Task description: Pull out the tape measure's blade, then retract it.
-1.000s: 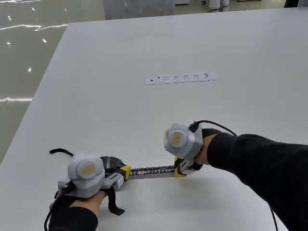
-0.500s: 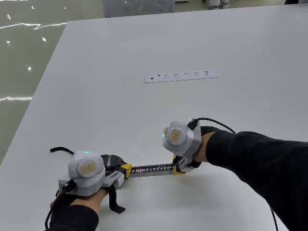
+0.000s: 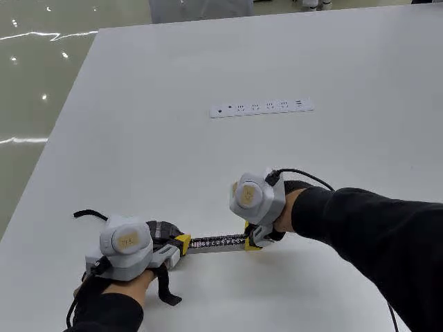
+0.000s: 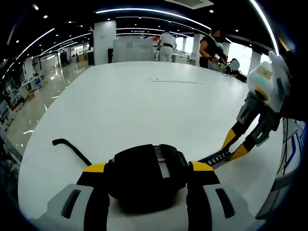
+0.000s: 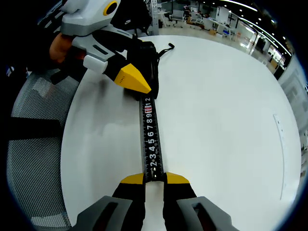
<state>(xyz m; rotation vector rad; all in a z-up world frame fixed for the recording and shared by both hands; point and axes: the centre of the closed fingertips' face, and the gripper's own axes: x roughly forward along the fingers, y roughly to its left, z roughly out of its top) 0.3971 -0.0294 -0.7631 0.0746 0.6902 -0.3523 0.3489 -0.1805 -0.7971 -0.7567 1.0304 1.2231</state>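
A black tape measure case (image 4: 147, 173) sits on the white table, clamped between the yellow-tipped fingers of my left gripper (image 3: 173, 243). In the head view the case (image 3: 160, 232) lies at the near left. Its numbered blade (image 3: 217, 241) runs right along the table to my right gripper (image 3: 249, 242), which is shut on the blade's end. In the right gripper view the blade (image 5: 150, 144) stretches from my fingertips (image 5: 153, 179) up to the case (image 5: 147, 60); about twelve units of scale show. A black wrist strap (image 4: 70, 148) trails from the case.
A white power strip (image 3: 261, 108) lies flat in the middle of the table (image 3: 208, 62). The table's left edge drops to a glossy floor (image 3: 34, 69). A mesh chair (image 5: 33, 159) stands by the near edge. People stand far off beyond the table (image 4: 166, 45).
My right gripper has moved slightly left toward the case, so the exposed blade is a little shorter. The left gripper holds the case in place.
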